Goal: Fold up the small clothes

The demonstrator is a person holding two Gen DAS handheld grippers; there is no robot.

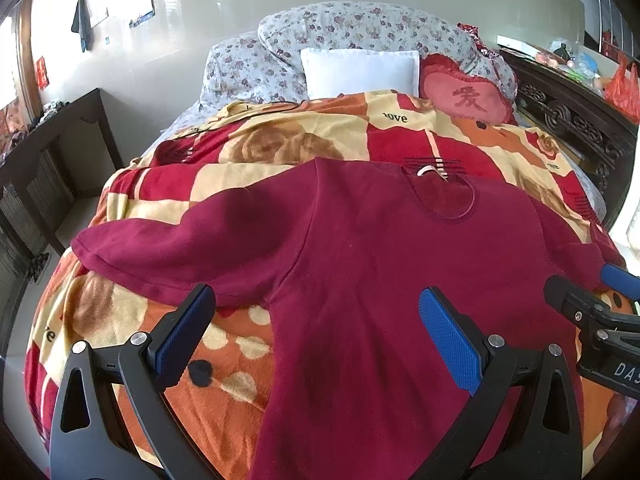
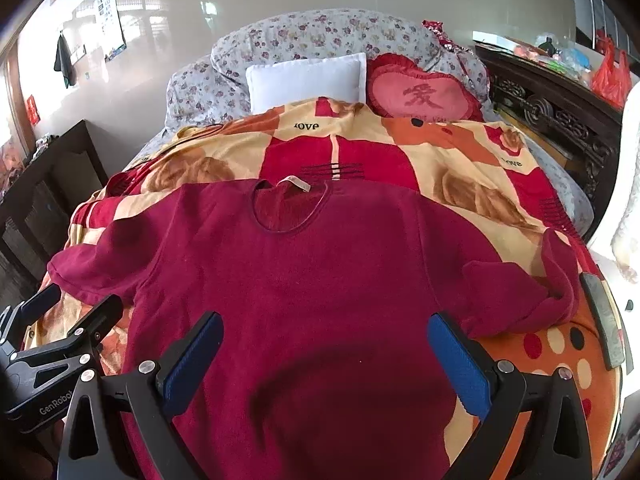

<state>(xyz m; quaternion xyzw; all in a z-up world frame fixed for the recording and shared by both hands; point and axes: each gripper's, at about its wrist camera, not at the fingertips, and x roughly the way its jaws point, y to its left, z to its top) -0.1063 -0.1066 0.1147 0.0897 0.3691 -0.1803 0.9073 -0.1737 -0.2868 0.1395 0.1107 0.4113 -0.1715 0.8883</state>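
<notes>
A dark red long-sleeved sweater (image 1: 360, 264) lies spread flat, front up, on the blanket, collar away from me; it also shows in the right wrist view (image 2: 304, 280). Its left sleeve (image 1: 172, 248) stretches out to the left. Its right sleeve (image 2: 532, 292) is bunched and bent back on itself. My left gripper (image 1: 316, 320) is open and empty above the sweater's lower left body. My right gripper (image 2: 324, 344) is open and empty above the lower middle of the body. Each gripper shows at the edge of the other's view.
The sweater rests on a red, orange and cream patterned blanket (image 1: 280, 136) covering a bed. A white pillow (image 1: 360, 70), a red heart cushion (image 1: 466, 98) and a floral quilt (image 1: 360, 24) lie at the head. A dark carved headboard (image 1: 568, 116) is right, dark furniture (image 1: 48, 160) left.
</notes>
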